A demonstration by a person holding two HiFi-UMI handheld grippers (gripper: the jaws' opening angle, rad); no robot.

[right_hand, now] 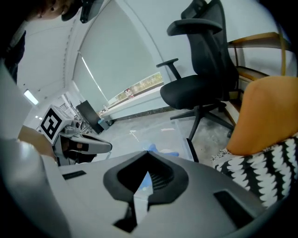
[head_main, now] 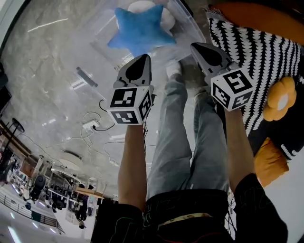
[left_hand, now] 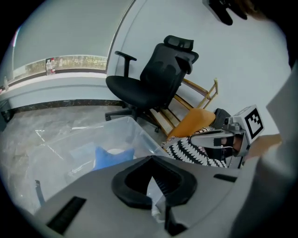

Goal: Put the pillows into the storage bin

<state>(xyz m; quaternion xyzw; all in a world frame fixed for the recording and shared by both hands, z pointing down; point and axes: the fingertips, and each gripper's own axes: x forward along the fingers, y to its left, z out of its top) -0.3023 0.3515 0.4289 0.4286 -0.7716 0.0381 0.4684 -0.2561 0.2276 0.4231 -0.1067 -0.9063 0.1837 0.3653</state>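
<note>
Both tools are held out over the person's legs, side by side and apart. The left tool (head_main: 144, 57) has its jaws shut together with nothing between them; the right tool (head_main: 194, 45) is likewise closed and empty. Each carries a cube of black-and-white square markers, the only print in sight.

Beyond them, on the grey marble floor (head_main: 47, 61), stands the clear storage bin (left_hand: 128, 132). A blue star pillow (head_main: 141, 29) lies inside it on top of a white pillow (head_main: 142, 6).

Right of the bin, outside it, lie a black-and-white zigzag pillow (head_main: 251, 52), an orange flower pillow (head_main: 281, 99) and a plain orange pillow (head_main: 268, 161). A black office chair (left_hand: 153, 79) stands on the bin's far side.
</note>
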